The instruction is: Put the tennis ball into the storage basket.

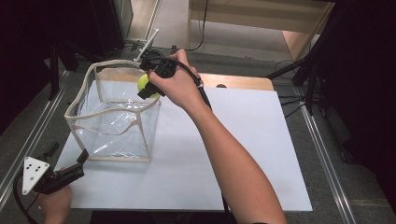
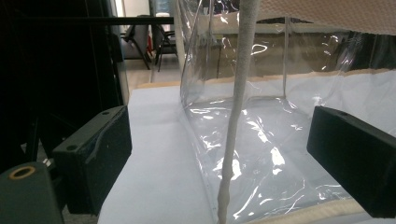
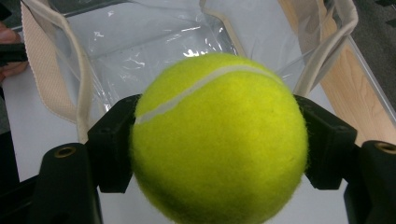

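Clamping tennis ball [image 3: 219, 140] between its jaws, right gripper [image 1: 148, 87] above clear bag's [image 1: 112, 122] rim, left gripper [image 1: 80, 161] open

High view overhead — gripper views close, seemingly sharing the clear bag [image 1: 114, 116].

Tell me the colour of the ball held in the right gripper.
The tennis ball is yellow-green with a white curved seam, seen best in the right gripper view.

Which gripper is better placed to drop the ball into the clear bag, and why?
The right. The right gripper already holds the tennis ball at the rim of the clear bag, whose opening lies below it. The left gripper is open and low at the bag's near corner.
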